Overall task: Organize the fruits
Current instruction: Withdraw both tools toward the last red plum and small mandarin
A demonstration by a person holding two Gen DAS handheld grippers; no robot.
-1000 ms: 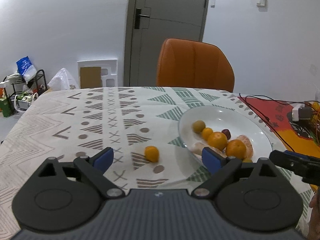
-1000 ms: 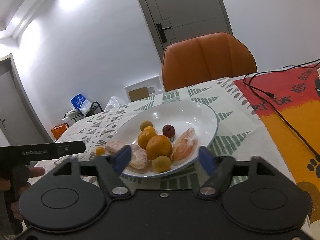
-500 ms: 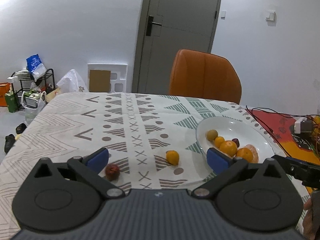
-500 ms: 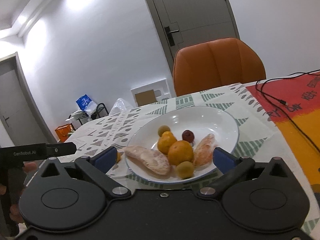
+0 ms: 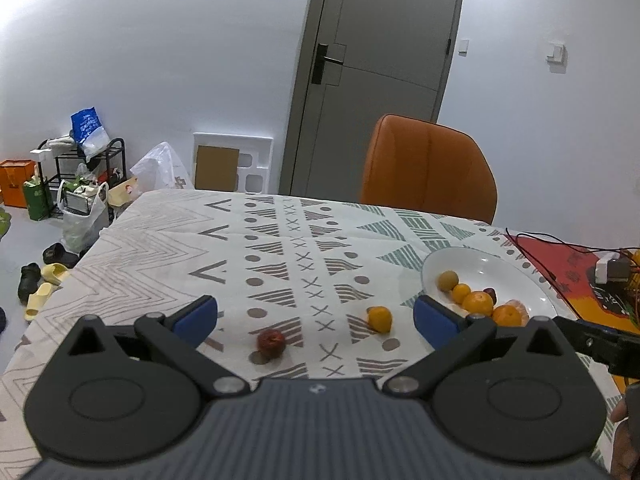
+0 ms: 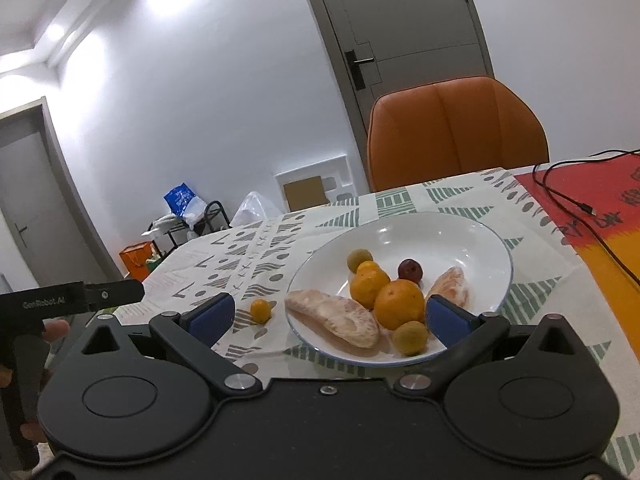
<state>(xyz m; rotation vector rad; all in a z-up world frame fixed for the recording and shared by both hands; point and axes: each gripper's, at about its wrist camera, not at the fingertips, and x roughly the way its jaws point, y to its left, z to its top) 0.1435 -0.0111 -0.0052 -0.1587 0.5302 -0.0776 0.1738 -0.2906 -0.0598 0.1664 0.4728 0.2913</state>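
A white plate (image 6: 472,232) on the patterned tablecloth holds several fruits: two oranges (image 6: 400,304), a dark red fruit (image 6: 410,270), small yellow-green fruits and two peeled pomelo segments (image 6: 336,318). In the left wrist view the same plate (image 5: 508,276) lies at the right. On the cloth, off the plate, lie a small orange (image 5: 380,319) and a dark red fruit (image 5: 271,343). My left gripper (image 5: 315,318) hangs open above the near table edge, both loose fruits seen between its blue pads. My right gripper (image 6: 328,316) is open and empty, in front of the plate.
An orange chair (image 5: 428,168) stands at the table's far side. A red and orange mat (image 6: 600,216) with black cables lies right of the plate. A hand (image 6: 56,330) holds the other gripper at the left of the right wrist view. Clutter stands on the floor at the left.
Both grippers have drawn back from the plate and risen slightly, their jaws wider. The dark red fruit has come into the left wrist view.
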